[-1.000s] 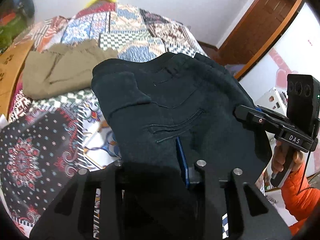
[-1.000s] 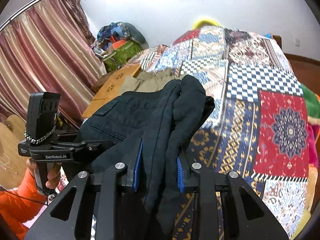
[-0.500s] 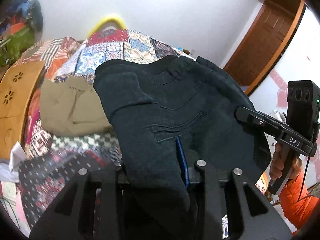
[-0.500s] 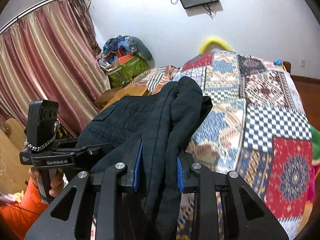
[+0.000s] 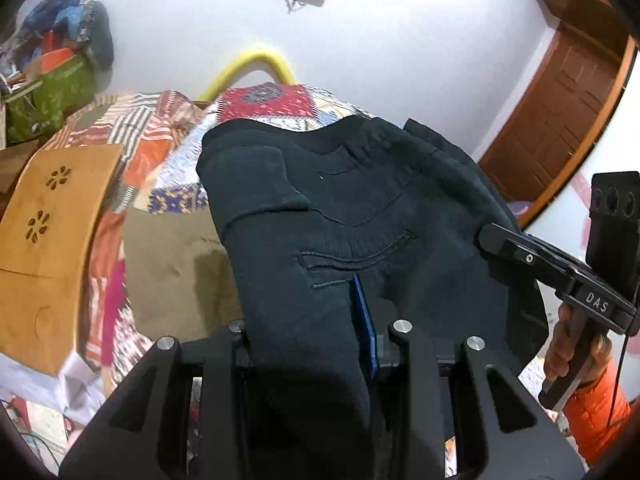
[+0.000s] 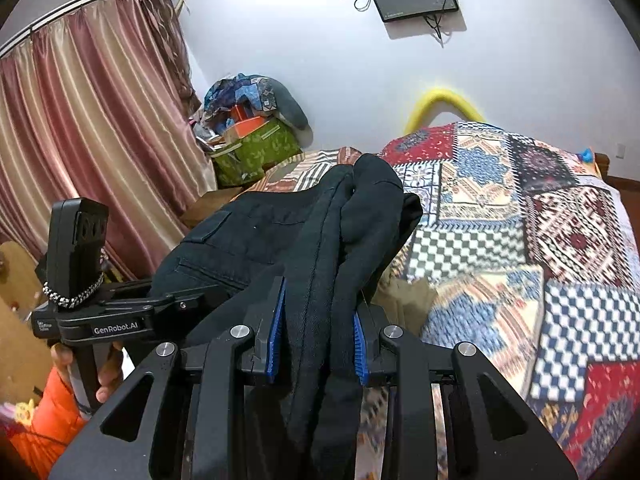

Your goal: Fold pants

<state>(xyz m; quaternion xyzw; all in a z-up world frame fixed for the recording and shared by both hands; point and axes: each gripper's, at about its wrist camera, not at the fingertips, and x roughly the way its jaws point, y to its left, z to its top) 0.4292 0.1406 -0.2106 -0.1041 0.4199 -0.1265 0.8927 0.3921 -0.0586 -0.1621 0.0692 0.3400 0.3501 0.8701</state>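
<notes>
Both claws, left (image 5: 316,312) and right (image 6: 318,338), pinching black pants (image 5: 360,208); patchwork quilt (image 6: 520,208), pink curtains (image 6: 92,128), wooden door (image 5: 560,100)

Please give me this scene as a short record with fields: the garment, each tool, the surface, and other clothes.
garment: dark pants, held up above the bed
left tool: shut on dark pants
right tool: shut on a bunched part of the pants
surface: patchwork quilt on the bed
other clothes: khaki garment lying on the quilt
</notes>
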